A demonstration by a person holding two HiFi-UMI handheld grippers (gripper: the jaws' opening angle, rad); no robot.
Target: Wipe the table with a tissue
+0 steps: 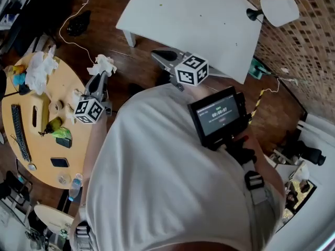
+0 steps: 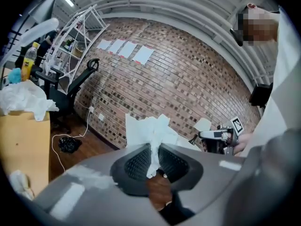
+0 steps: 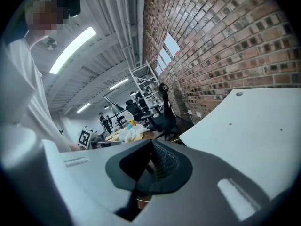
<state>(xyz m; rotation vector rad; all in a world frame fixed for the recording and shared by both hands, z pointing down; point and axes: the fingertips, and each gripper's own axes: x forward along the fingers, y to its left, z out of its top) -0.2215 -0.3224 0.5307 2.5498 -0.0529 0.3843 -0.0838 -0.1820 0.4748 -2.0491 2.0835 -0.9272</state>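
Tissue (image 2: 149, 128), seemingly light and limp, is pinched at its bunched end by left tool (image 2: 154, 163); right tool (image 3: 149, 166) is closed, empty.

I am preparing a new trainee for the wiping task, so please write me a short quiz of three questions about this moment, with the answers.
1. True or false: the left hand-held gripper is shut on a white tissue.
2. What is between the jaws of the right hand-held gripper? A. a tissue B. a bottle C. nothing
3. In the head view, does the heap of crumpled tissues lie on the wooden table or on the white table?
Key: 1 true; 2 C; 3 the wooden table.
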